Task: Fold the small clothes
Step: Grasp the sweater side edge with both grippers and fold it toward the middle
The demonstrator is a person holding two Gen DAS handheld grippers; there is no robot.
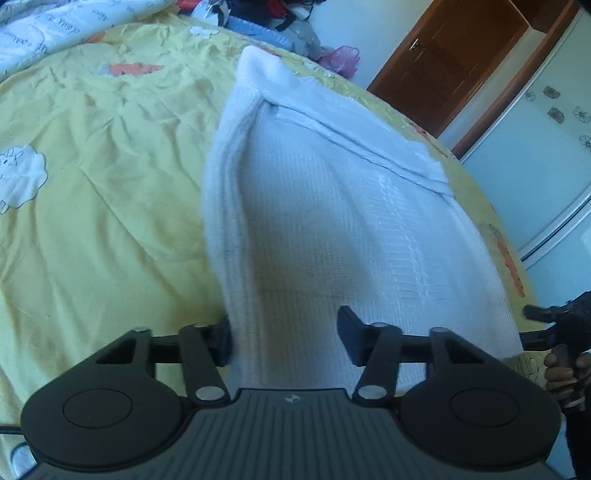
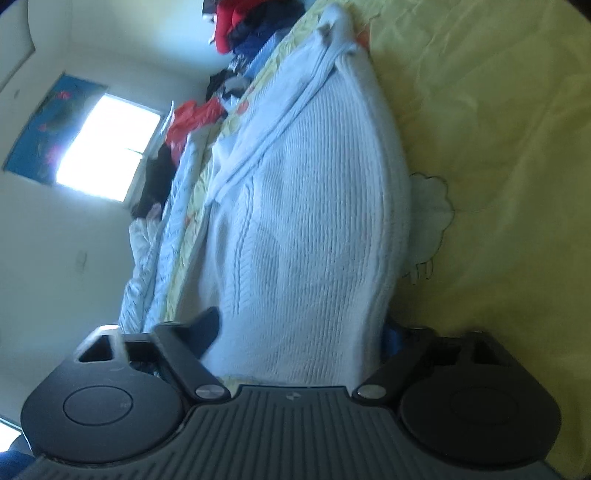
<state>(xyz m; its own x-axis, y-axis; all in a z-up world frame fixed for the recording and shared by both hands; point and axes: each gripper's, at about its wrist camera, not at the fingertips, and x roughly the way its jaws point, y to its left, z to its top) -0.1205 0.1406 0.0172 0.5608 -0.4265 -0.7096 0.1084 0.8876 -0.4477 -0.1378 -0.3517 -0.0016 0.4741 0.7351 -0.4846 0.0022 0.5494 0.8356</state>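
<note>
Ahead of both my grippers spreads the yellow bedsheet [image 1: 92,206], and on it lies the white knitted garment [image 1: 332,229], stretching straight away from my fingers, its sides already turned in so it makes a long narrow strip. A pile of clothes [image 1: 266,18] sits far beyond its far end. My left gripper [image 1: 286,341] has its fingers apart, straddling the near left part of the hem, the cloth between them but not pinched. My right gripper [image 2: 299,332] is likewise spread wide around the near end, rolled onto its side. I judge the lengthwise fold is next: both sets of fingers need to close on the near hem, lift together and carry it forward over the far end.
</note>
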